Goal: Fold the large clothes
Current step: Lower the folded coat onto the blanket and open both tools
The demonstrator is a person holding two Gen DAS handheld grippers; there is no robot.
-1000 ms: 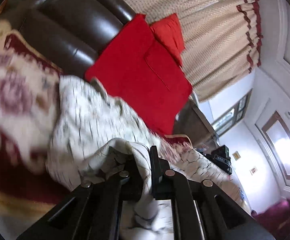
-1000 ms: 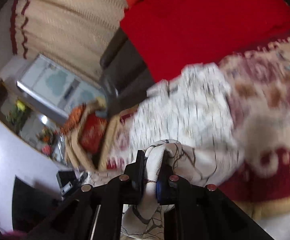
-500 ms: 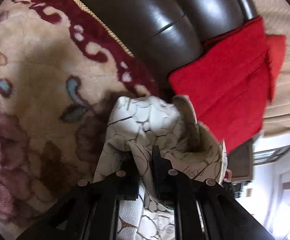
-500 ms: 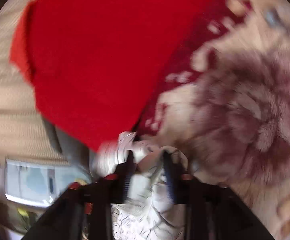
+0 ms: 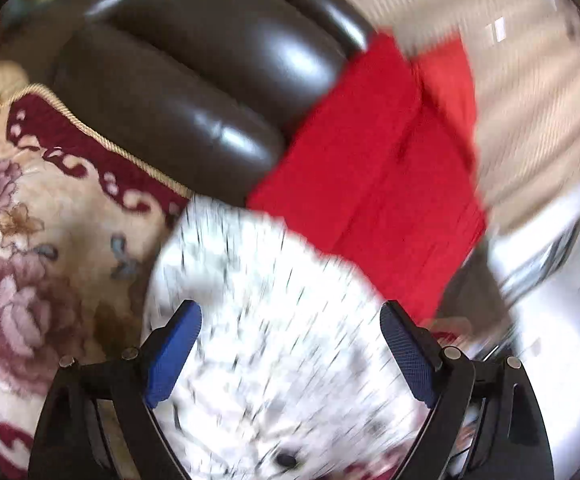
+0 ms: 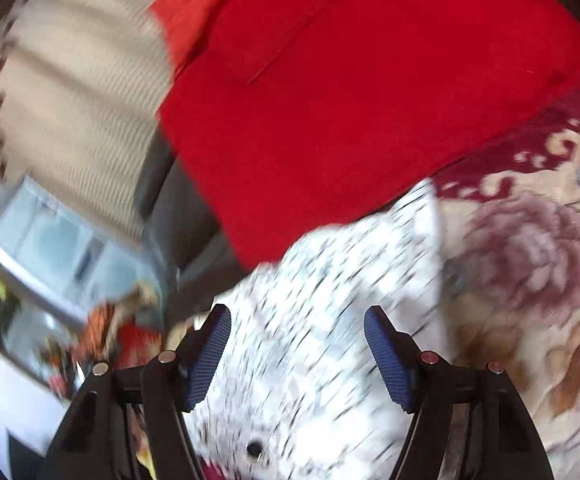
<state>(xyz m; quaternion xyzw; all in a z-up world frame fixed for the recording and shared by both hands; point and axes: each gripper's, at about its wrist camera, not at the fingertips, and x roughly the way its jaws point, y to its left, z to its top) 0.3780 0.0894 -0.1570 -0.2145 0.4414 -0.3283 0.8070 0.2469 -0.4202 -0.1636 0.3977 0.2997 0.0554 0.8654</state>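
On the left we have the left gripper (image 5: 290, 344) with its jaws swinging wide apart, blue pads (image 5: 171, 354) clear of the cloth, nothing pinched between them. The white garment with dark crackle print (image 5: 265, 320) lies below and ahead of it on the flowered sofa throw (image 5: 21, 248), its far edge reaching the foot of the dark leather backrest (image 5: 177, 92) and the red cushion (image 5: 374, 184). To release well here we should let the fold drop flat and lift straight off it, so that a pad does not drag the edge back with it (both views are smeared by motion, so we cannot judge how neatly the layers lie).

Moving right, the right gripper (image 6: 296, 350) is opening too, its pads (image 6: 388, 360) standing either side of the same garment (image 6: 330, 304) without pressing on it; it holds nothing. From this side the cloth lies between the red cushion (image 6: 370, 100) and the rose pattern of the throw (image 6: 530, 248). Our judgement is that a fold has just been laid down toward the sofa back. Before the next grasp we would check that both corners sit level with each other, then pick the next pair of edges symmetrically, keeping the two grippers in step so the cloth does not skew.
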